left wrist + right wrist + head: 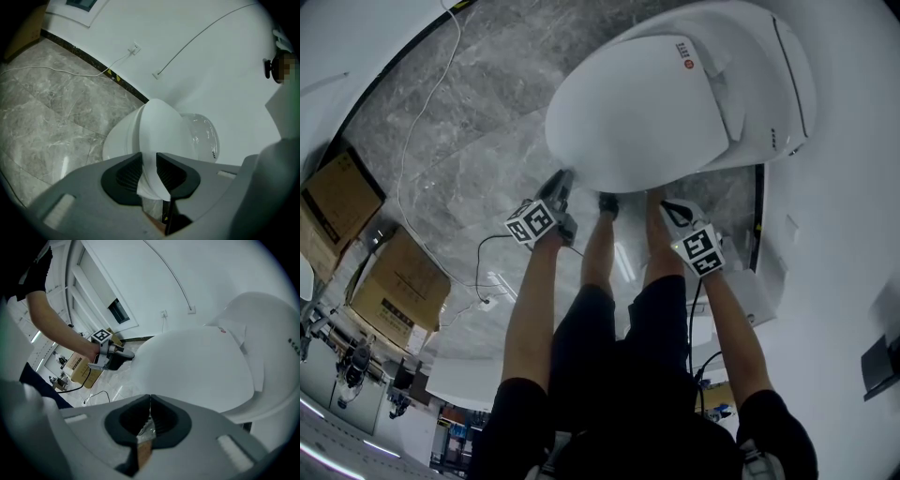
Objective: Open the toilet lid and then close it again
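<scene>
1. The toilet lid [647,112] lies down over the bowl, or at most barely lifted; I can't tell which. Judged from that, the opening step is only just starting.
2. The left gripper [562,180] is at the lid's near-left front rim. In the left gripper view the white lid edge fills the gap between the pads, and both pads look pressed on it. The jaws are at a medium width, clamped on the rim.
3. The right gripper [670,208] has its jaws fully together with nothing held. It sits just beside the lid's near-right front edge, and there is no contact that I can see. The right gripper view shows the broad lid top ahead of and above the closed tips.
4. Key relation: the lid's long axis runs from the gripped near rim to the hinge [733,98] at the far end by the tank. The left gripper sits at the end farthest from the hinge, so it has the most leverage.
5. The left hand is already on the lid and the right is only close by, so this looks like the left hand's move.
6. The next move probably needs the rim taken up and away from the person, in an arc about the far hinge. A straight pull would be wrong.
7. The grip is on a thin, smooth edge, so it could slip as the lid angle changes.
</scene>
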### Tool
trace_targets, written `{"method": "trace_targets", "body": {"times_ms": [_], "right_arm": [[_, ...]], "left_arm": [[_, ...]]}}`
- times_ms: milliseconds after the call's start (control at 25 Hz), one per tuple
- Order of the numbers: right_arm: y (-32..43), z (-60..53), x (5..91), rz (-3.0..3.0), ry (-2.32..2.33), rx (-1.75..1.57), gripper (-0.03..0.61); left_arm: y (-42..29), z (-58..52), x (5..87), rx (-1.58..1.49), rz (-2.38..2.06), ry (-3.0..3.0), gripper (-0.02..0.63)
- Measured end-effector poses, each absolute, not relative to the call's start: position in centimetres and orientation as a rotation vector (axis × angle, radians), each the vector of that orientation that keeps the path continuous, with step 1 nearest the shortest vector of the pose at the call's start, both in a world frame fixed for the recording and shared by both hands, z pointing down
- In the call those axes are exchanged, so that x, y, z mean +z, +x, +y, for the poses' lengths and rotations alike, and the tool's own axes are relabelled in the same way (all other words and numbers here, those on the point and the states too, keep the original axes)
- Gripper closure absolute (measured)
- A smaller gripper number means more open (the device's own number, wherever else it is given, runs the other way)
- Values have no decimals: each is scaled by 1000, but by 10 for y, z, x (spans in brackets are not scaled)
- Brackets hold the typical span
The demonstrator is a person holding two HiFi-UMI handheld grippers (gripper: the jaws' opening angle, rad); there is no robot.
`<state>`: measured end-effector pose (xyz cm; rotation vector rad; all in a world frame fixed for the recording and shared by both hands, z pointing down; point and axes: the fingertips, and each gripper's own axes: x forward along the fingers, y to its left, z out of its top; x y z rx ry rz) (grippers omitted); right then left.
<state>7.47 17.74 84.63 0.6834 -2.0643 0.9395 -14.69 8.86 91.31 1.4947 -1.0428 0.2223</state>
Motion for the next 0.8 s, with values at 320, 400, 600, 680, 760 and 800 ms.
{"method": "trace_targets", "body": {"times_ms": [320, 400, 600, 680, 760, 800], "right_arm": [[67, 173, 830, -2090, 686, 921, 575], [63, 170, 824, -2101, 691, 917, 574], [53, 170, 808, -2127, 673, 892, 575], [50, 170, 800, -2133, 665, 880, 575], [49, 170, 792, -2136, 666, 872, 575], [49, 169, 788, -2137, 670, 872, 575]], "left_arm": [[-148, 88, 894, 178, -1030, 1490, 531], [-151, 89, 888, 164, -1033, 1488, 545], [-145, 89, 863, 90, -994, 1485, 572], [-146, 88, 856, 90, -997, 1493, 574], [-146, 86, 848, 88, -1001, 1506, 574], [-145, 85, 843, 83, -994, 1508, 574]]}}
